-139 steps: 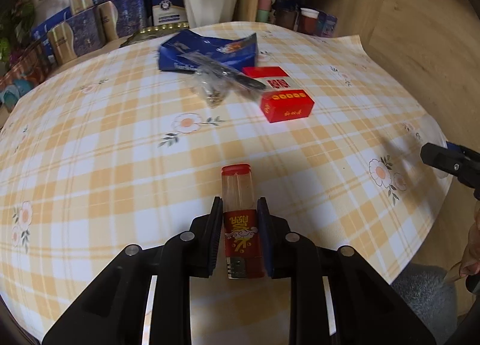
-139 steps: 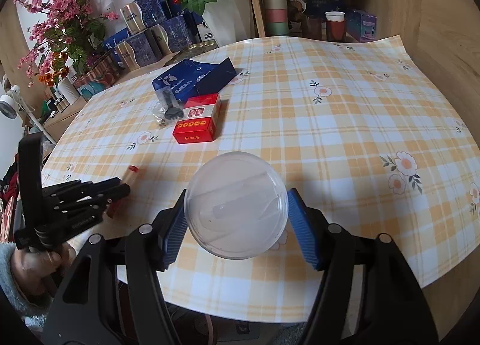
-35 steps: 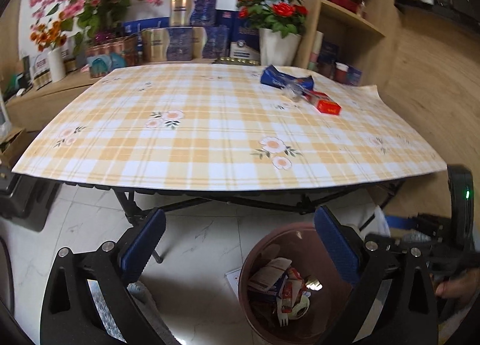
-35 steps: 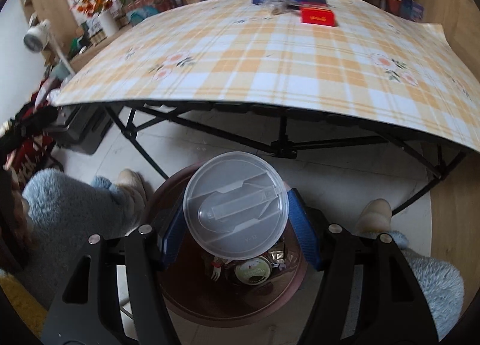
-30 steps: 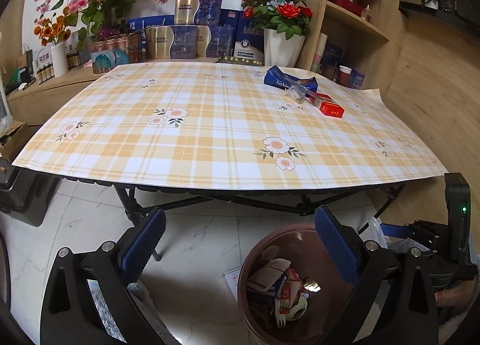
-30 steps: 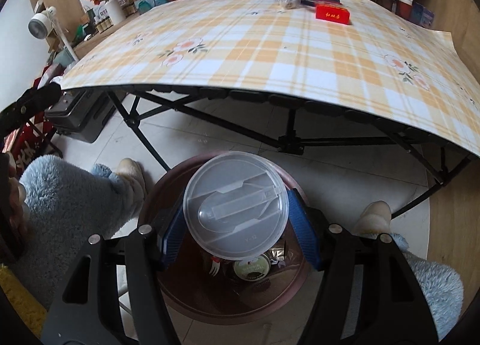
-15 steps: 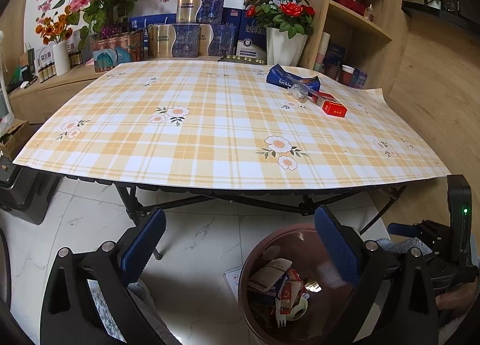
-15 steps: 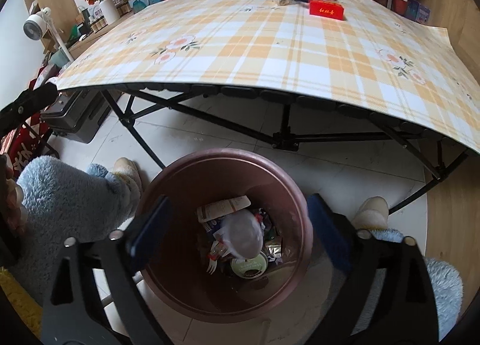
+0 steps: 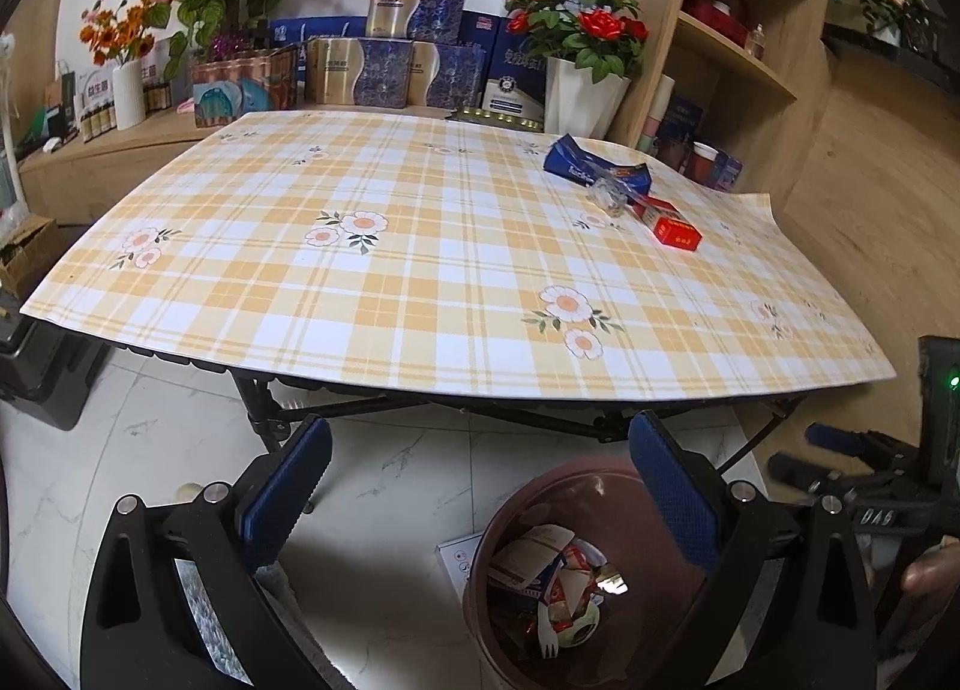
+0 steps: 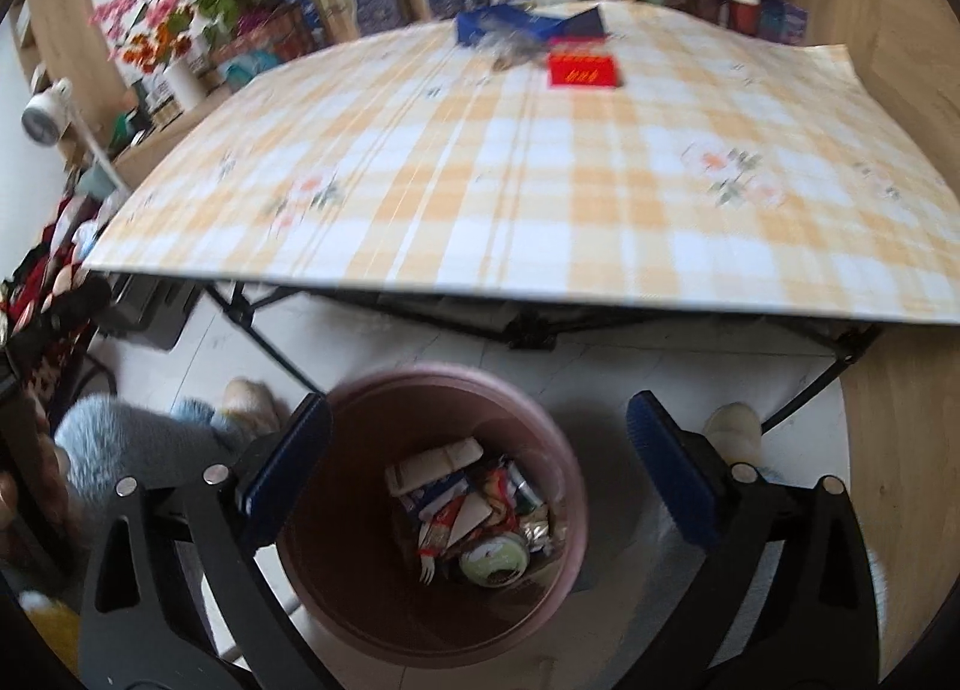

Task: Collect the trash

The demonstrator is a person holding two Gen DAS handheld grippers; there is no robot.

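While both tongs hang over the floor at the near edge of the surface (image 9: 420,282), each stands wide apart with nothing between its pads. The right tongs (image 10: 477,471) sit above the bin (image 10: 336,588), a brown round tub on the pale tiles, and the bin's mouth fills the gap between the blue pads. The left tongs (image 9: 480,501) are to the left of the bin (image 9: 606,477), with bare tile under most of the gap and the bin's rim under the right pad.

In the bin lies the trash (image 10: 474,516): a paper carton, red wrappers, a white plastic fork and a round green-topped lid or cup, though the right view is blurred and I cannot make out more.

On the surface, covered by a yellow plaid cloth with flowers, three things are left at the far right: a blue pack (image 9: 591,165), a clear crumpled wrapper (image 9: 609,192) touching it on the near side, and a red box (image 9: 675,231) just beside that, nearer still.

A fuzzy blue sleeve (image 10: 120,444) shows at the left of the right view, and two slippers (image 10: 732,432) stand on the floor either side of the bin.
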